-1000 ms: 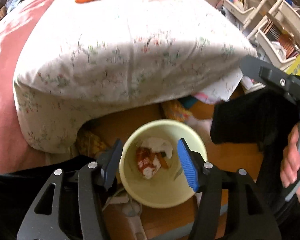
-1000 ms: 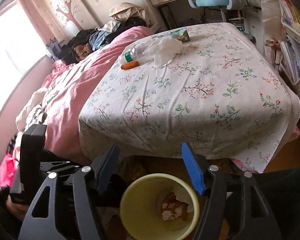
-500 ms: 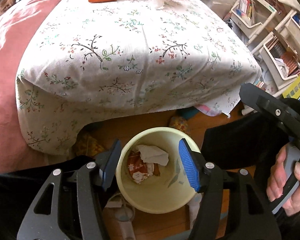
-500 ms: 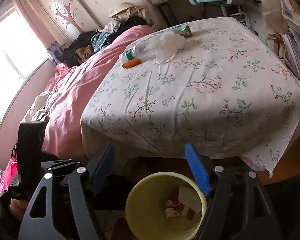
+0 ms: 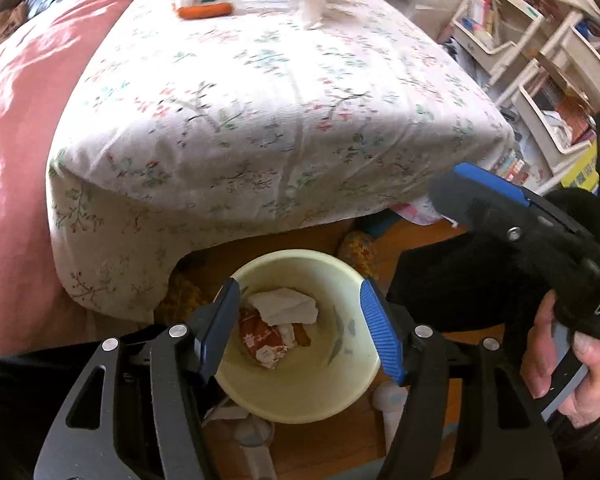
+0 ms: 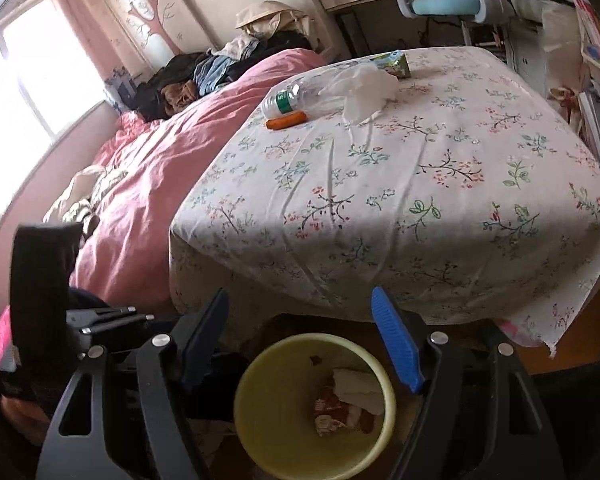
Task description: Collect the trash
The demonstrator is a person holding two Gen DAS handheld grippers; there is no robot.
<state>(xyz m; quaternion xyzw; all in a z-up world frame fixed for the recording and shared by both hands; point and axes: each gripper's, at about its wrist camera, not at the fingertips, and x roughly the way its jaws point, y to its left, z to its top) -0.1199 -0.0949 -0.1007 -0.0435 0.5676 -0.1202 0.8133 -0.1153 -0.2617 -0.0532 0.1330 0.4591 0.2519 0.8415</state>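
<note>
A pale yellow bin (image 5: 342, 394) stands on the wooden floor at the foot of a bed under a floral sheet (image 5: 260, 120). Inside lie a crumpled white tissue (image 5: 284, 306) and a red wrapper (image 5: 264, 338). My left gripper (image 5: 298, 282) hangs over the bin, its jaws opening with nothing between them. My right gripper (image 6: 299, 291) is open and empty above the bin (image 6: 268, 440); it also shows at the right of the left wrist view, held in a hand (image 5: 560, 360). On the far part of the sheet lie a clear plastic bottle (image 6: 296, 98), an orange stick (image 6: 286, 120), a white tissue (image 6: 366, 88) and a green carton (image 6: 394, 62).
A pink quilt (image 6: 172, 152) covers the bed to the left, with piled clothes (image 6: 204, 76) behind it. White shelves with books (image 5: 548, 112) stand to the right, and a blue chair (image 6: 448, 0) at a desk beyond. Small items lie on the floor around the bin.
The right gripper's jaws have spread wider. Both grippers have stayed over the bin, and both views have tipped up a little toward the bed.
</note>
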